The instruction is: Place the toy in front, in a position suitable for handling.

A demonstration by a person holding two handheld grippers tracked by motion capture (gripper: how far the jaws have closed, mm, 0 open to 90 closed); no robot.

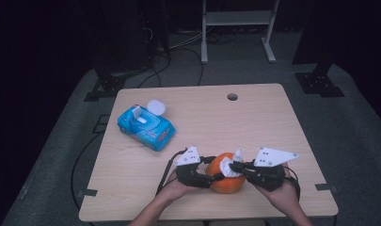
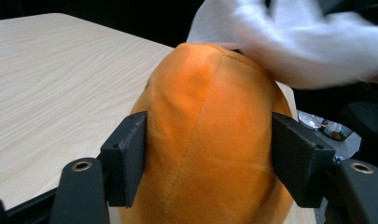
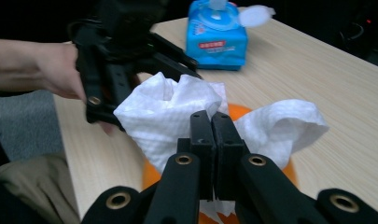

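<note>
A round orange plush toy (image 1: 228,184) sits near the front edge of the wooden table (image 1: 254,122). My left gripper (image 1: 214,176) comes in from its left, and in the left gripper view the two black pads (image 2: 128,154) press on both sides of the toy (image 2: 210,130). My right gripper (image 1: 235,165) is at the toy's right, shut on a crumpled white wipe (image 1: 233,165) that lies on the toy's top. In the right gripper view the jaws (image 3: 211,123) pinch the wipe (image 3: 168,112) tightly, with a bit of orange (image 3: 242,111) showing beneath it.
A blue pack of wet wipes (image 1: 146,127) lies at the left of the table, its white round lid (image 1: 156,107) flipped open. A cable hole (image 1: 232,97) is near the far edge. A white metal rack (image 1: 237,19) stands on the floor beyond the table.
</note>
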